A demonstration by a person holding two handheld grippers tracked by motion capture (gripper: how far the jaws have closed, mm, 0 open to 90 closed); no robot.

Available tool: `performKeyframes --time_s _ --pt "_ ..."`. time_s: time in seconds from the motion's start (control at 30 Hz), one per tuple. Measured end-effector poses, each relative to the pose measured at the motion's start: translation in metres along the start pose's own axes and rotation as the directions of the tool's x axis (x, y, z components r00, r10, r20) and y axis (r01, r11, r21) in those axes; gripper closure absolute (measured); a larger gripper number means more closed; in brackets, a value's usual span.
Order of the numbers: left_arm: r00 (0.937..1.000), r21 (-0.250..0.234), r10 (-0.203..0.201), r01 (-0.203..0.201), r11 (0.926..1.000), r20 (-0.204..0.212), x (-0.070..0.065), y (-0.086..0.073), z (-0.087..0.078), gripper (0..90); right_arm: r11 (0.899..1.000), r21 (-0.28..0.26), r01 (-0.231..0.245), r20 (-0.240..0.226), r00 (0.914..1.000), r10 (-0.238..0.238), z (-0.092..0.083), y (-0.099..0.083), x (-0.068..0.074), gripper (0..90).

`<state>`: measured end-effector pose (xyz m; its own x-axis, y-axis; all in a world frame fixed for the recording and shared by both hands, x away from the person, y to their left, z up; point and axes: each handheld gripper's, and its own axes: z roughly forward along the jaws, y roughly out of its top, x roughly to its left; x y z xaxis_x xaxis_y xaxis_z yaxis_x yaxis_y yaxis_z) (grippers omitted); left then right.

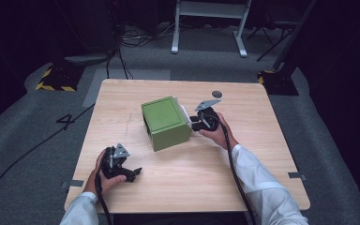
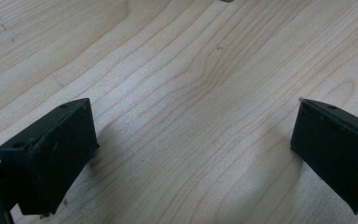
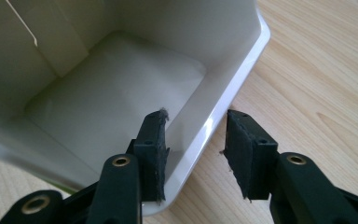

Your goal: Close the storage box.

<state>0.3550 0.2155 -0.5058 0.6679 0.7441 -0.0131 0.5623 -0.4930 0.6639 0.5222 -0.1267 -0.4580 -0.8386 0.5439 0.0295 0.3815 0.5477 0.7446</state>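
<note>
The green box (image 1: 165, 123) lies on its side mid-frame on the worktop (image 1: 136, 93), w/ its white inside facing the right gripper (image 3: 193, 149). That gripper's jaws straddle the box's white wall (image 3: 242, 65) but aren't pinching it, so I'd squeeze firmly before tugging. The left gripper (image 2: 193, 149), lower left, is wide open & holds nothing.

Light wood table (image 1: 262, 140), grain visible. Small dark round disc (image 1: 217, 94) near far edge. Grey carpet floor (image 1: 28, 140) w/ black cables (image 1: 18, 157). White stand frame (image 1: 209, 11) behind. Yellow-black hazard-striped bases (image 1: 55, 79) at far corners. Tape tabs (image 1: 76, 183) on table sides.
</note>
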Motion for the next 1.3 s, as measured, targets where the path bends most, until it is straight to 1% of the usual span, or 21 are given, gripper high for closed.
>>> performKeyframes --time_s 0.03,0.17,0.27,0.4,0.53,0.63,0.73,0.8,0.87,1.0,1.07,1.13,1.2,1.3 --pt "1.0000 0.001 0.000 0.000 1.0000 0.000 0.000 0.000 0.000 0.4 1.000 0.002 0.007 0.001 1.0000 -0.007 0.001 0.000 0.001 58.4" --pt "1.0000 0.000 0.000 0.000 1.0000 0.000 0.000 0.000 0.000 0.4 1.000 0.005 0.006 -0.027 0.9996 -0.006 0.003 0.002 0.003 55.5" --pt "1.0000 0.000 0.000 0.000 1.0000 0.000 0.000 0.000 0.000 0.4 1.000 0.006 0.004 -0.038 0.9993 -0.004 0.004 0.002 0.004 54.3" --pt "1.0000 0.000 0.000 0.000 1.0000 0.000 0.000 0.000 0.000 0.4 1.000 0.008 0.004 -0.044 0.9990 -0.003 0.004 0.002 0.004 53.8" --pt "1.0000 0.000 0.000 0.000 1.0000 0.000 0.000 0.000 0.000 0.4 1.000 0.008 -0.010 -0.050 0.9987 0.011 0.005 0.001 0.003 53.3" --pt "1.0000 0.001 0.000 0.000 1.0000 0.000 0.000 0.000 0.000 0.4 1.000 0.008 -0.010 -0.051 0.9987 0.010 0.005 0.001 0.003 53.0" --pt "1.0000 0.000 0.000 0.000 1.0000 0.000 0.000 0.000 0.000 0.4 1.000 0.008 0.002 -0.045 0.9990 -0.001 0.004 0.002 0.003 52.1" --pt "1.0000 0.001 0.000 0.000 1.0000 0.000 0.000 0.000 0.000 0.4 1.000 0.008 0.008 -0.037 0.9993 -0.007 0.003 0.002 0.003 48.9" --pt "1.0000 0.000 0.000 0.000 1.0000 0.000 0.000 0.000 0.000 0.4 1.000 0.006 0.005 -0.042 0.9991 -0.005 0.002 0.002 0.004 49.1" --pt "1.0000 0.001 0.000 0.000 1.0000 0.000 0.000 0.000 0.000 0.4 1.000 0.009 0.023 -0.017 0.9996 -0.023 0.000 0.003 0.005 46.6" --pt "1.0000 0.000 0.000 0.000 1.0000 0.000 0.000 0.000 0.000 0.4 1.000 0.006 0.020 -0.009 0.9998 -0.020 -0.001 0.002 0.004 43.6" --pt "1.0000 0.000 0.000 0.000 1.0000 0.000 0.000 0.000 0.000 0.4 1.000 0.003 0.005 -0.006 1.0000 -0.005 -0.002 0.001 0.002 40.2" --pt "1.0000 0.000 0.000 0.000 1.0000 0.000 0.000 0.000 0.000 0.4 1.000 -0.002 0.001 -0.005 1.0000 -0.001 -0.004 0.001 0.001 38.5" --pt "1.0000 0.001 0.000 0.000 1.0000 0.000 0.000 0.000 0.000 0.4 1.000 0.003 0.022 0.011 0.9997 -0.022 -0.008 0.002 0.001 38.5"
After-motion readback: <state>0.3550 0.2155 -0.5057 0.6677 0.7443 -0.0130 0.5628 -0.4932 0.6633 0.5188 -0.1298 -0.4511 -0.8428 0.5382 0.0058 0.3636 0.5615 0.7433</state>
